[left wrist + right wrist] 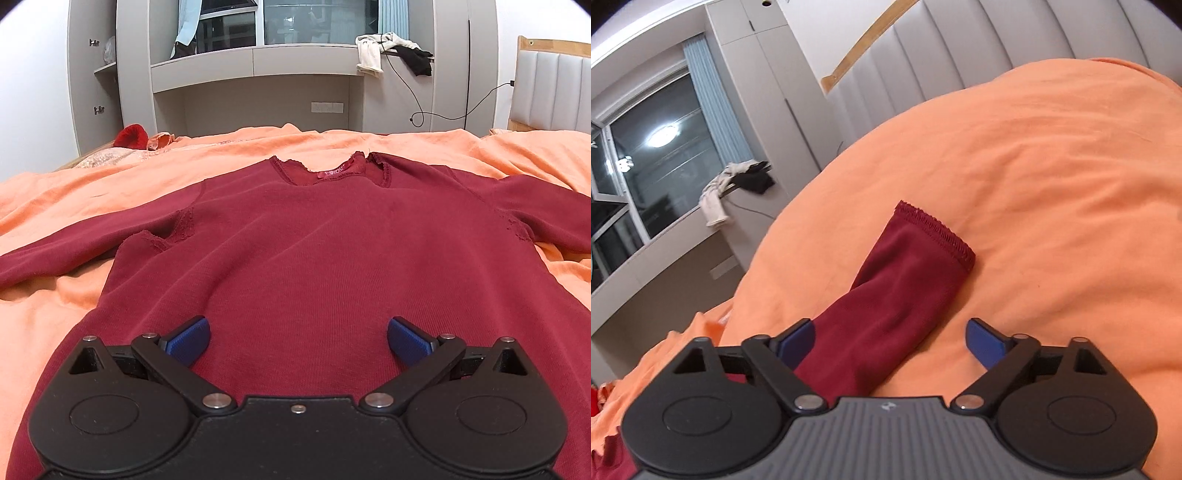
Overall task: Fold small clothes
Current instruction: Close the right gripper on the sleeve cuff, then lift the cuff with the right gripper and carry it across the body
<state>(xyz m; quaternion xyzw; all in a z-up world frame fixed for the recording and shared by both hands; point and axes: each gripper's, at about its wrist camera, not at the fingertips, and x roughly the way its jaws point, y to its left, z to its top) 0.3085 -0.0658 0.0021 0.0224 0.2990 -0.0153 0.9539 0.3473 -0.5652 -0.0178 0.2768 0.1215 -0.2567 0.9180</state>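
The dark red top (314,236) lies flat, front up, on the orange bed cover (74,206). Its neckline (330,171) points toward the grey window unit (255,62) at the far side of the bed; both sleeves extend outward from the body.

Left tongs (298,338): positioned over the lower body of the top, on the side away from the neckline. The blue pads (190,339) stand wide apart. No fabric is clamped between them; the cloth lies below the gap.

Right tongs (890,341): positioned over one sleeve (908,280) of the top. The sleeve runs from beneath the tongs toward the padded headboard (923,48), and its hemmed cuff (936,232) rests on the bed cover. The pads stand apart. The sleeve passes between them, close to the left pad (798,339); contact with that pad appears possible but cannot be confirmed from this view. The right pad is clear of the fabric, over bare bed cover.

Pale and black garments (391,51) hang on the ledge of the window unit.
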